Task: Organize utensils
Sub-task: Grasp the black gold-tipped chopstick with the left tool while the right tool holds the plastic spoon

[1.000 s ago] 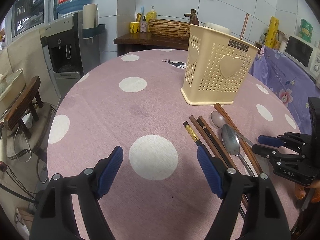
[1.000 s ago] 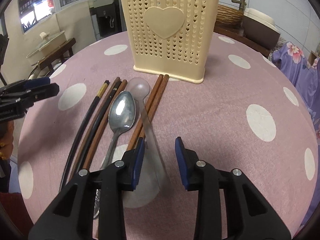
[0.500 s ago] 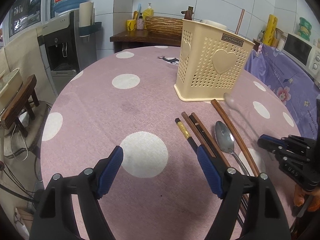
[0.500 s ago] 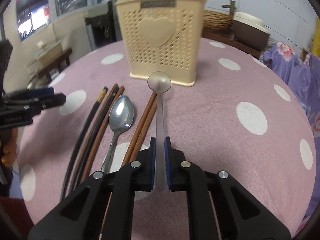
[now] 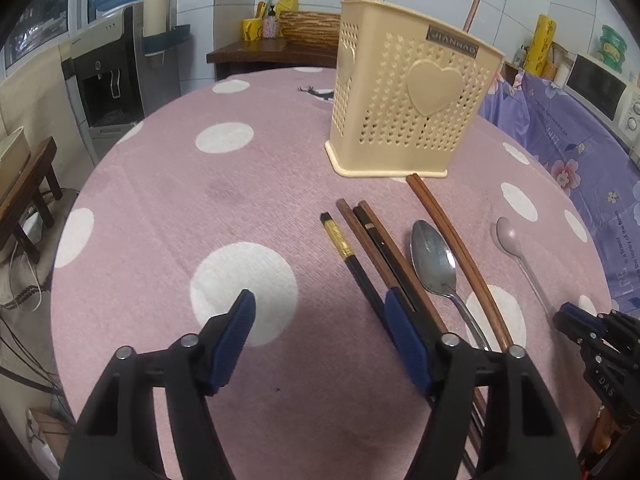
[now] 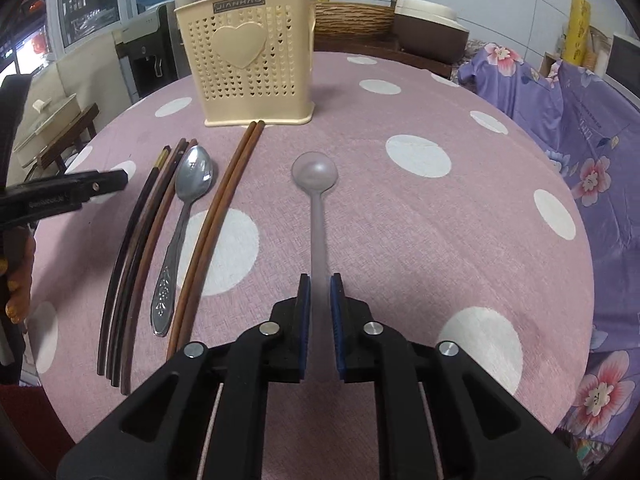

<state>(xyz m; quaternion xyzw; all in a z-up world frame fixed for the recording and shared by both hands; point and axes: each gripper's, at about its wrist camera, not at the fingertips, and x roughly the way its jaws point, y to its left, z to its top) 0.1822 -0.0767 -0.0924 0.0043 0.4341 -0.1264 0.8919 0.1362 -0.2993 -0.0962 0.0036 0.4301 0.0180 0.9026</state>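
A cream perforated utensil holder stands on the pink dotted table, with one chopstick upright in it. In front of it lie several dark chopsticks, a metal spoon and a brown chopstick pair. A pale translucent spoon lies apart to their right. Its handle runs between the jaws of my right gripper, which are opening, the pads just off it. My left gripper is closing with only cloth between its pads; its right finger hangs over the dark chopsticks.
A purple floral cloth covers furniture to the right of the table, with a microwave behind it. A water dispenser and a wooden stool stand off the left edge. A side table with a woven basket is behind the holder.
My right gripper shut on the pale spoon, carried it right off the brown chopsticks, laid it on the cloth and eased its jaws. My left gripper moved toward the dark chopsticks and narrowed.
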